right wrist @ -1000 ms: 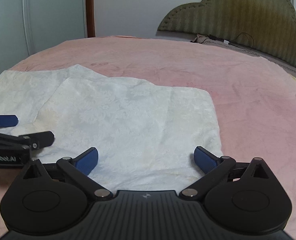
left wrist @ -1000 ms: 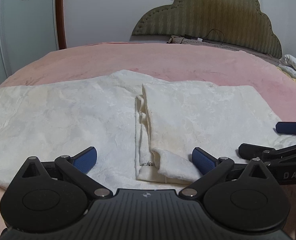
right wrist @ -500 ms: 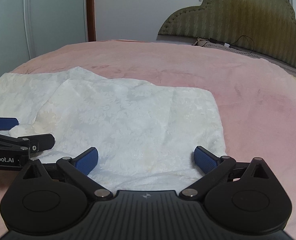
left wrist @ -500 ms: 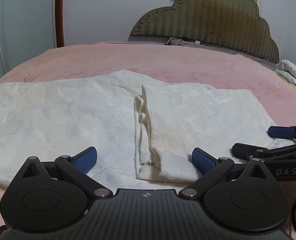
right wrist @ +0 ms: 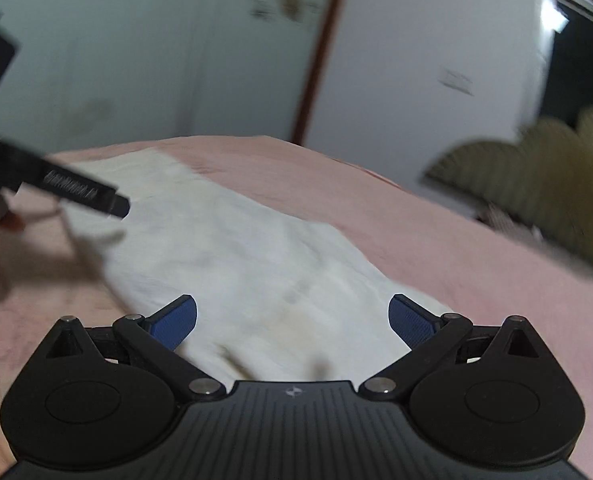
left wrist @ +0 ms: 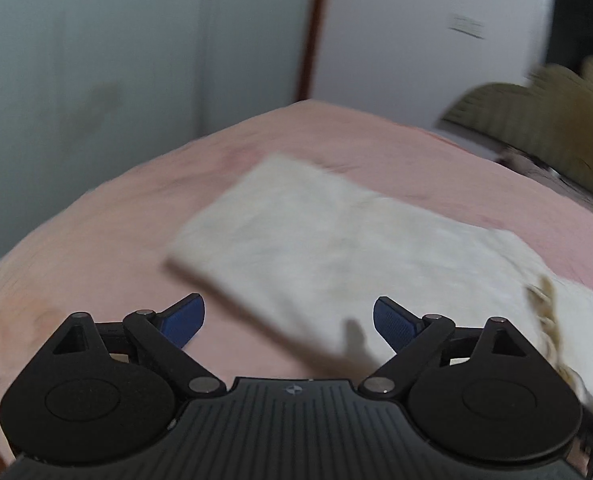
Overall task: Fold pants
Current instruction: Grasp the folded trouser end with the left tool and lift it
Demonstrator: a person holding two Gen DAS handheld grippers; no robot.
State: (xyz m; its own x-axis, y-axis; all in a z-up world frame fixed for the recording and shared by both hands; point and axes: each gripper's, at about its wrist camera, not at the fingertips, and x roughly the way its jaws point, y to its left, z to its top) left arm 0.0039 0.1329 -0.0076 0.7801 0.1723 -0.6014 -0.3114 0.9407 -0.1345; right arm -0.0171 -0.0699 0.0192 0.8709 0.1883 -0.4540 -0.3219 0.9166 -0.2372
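Note:
The white pants (left wrist: pixel 336 248) lie flat on the pink bed, partly folded, with a doubled edge (left wrist: pixel 544 320) at the right of the left wrist view. Both views are motion-blurred. My left gripper (left wrist: pixel 288 320) is open and empty, above the near left end of the pants. The pants also show in the right wrist view (right wrist: pixel 248 256), running away to the left. My right gripper (right wrist: pixel 292 320) is open and empty over their near part. The left gripper's body (right wrist: pixel 80 192) shows at the left of the right wrist view, above the far end of the pants.
The pink bedspread (left wrist: pixel 96 248) lies around the pants. An olive padded headboard (right wrist: pixel 544 184) stands at the right. A white wall and pale wardrobe doors (right wrist: pixel 136 60) with a brown frame (right wrist: pixel 320 60) rise behind the bed.
Both grippers have swung sharply to the left and lifted, so the views now look along the pants toward the wardrobe. Both stay open and empty. The pants have not moved.

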